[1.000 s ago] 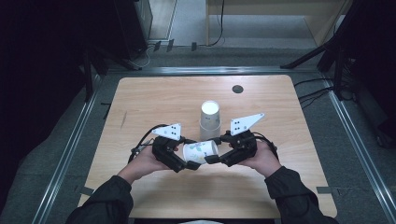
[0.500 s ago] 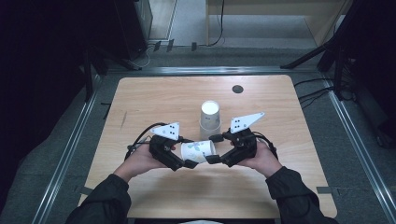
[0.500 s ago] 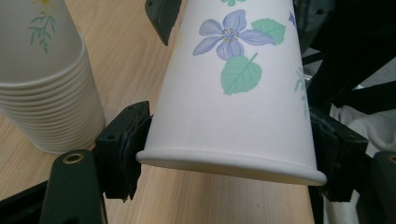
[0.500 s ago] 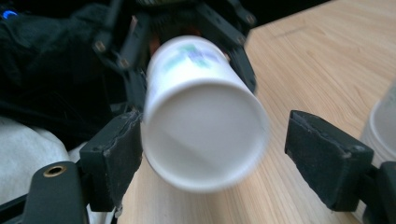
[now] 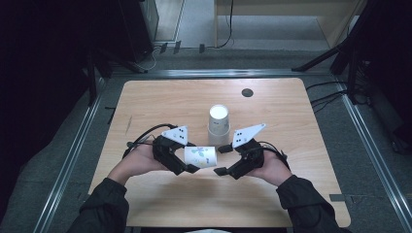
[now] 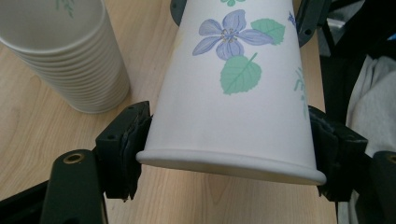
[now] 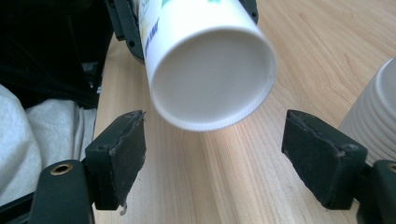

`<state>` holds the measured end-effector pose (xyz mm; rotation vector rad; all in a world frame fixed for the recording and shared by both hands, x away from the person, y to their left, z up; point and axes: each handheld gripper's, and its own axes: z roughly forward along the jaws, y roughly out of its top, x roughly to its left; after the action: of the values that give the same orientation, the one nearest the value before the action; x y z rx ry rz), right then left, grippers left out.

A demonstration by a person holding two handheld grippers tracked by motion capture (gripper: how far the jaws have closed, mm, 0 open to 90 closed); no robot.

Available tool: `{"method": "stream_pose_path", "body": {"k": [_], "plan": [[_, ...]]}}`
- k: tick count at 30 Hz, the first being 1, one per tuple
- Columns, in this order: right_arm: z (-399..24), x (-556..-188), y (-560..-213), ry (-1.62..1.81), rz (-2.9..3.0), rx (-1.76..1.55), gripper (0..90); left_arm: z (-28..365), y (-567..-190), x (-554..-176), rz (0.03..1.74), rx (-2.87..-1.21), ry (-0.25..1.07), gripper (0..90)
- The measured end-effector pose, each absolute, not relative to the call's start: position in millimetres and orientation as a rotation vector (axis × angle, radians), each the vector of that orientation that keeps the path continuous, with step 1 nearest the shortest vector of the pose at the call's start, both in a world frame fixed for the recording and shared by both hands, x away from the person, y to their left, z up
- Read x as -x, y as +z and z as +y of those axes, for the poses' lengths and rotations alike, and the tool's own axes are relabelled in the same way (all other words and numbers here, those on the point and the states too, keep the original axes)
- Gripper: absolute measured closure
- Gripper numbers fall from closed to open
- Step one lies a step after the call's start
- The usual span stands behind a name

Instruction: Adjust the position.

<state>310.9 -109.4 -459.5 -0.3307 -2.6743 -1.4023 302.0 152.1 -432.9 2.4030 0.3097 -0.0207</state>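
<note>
Since the earlier frame, right gripper (image 5: 220, 159) jaws have just opened off the floral cup's (image 5: 200, 157) base, though narrowing slightly since, while left gripper (image 6: 229, 158) has closed on its rim end. Separation from the cup stack (image 5: 218, 125) near the table's (image 5: 145, 102) centre appears done; placing remains.

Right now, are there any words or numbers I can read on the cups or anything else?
None can be read.
Held cup: only flowers and leaves, no words showing.
Same cup in the right gripper view: blue marks on its side, too blurred to read.
Cup stack: no words showing.
</note>
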Motion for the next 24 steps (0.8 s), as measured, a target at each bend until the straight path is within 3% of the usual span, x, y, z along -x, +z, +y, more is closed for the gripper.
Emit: {"method": "stream_pose_path", "body": {"k": [14, 24], "plan": [[-90, -306, -471, -1.302, -2.763, 0.211, 24.8, 126, -450, -300, 0.256, -2.606, 0.003, 24.3], [-78, -302, -476, -1.248, -2.796, 0.109, 32.9, 117, -452, -296, 0.215, -2.608, -0.035, 24.4]]}}
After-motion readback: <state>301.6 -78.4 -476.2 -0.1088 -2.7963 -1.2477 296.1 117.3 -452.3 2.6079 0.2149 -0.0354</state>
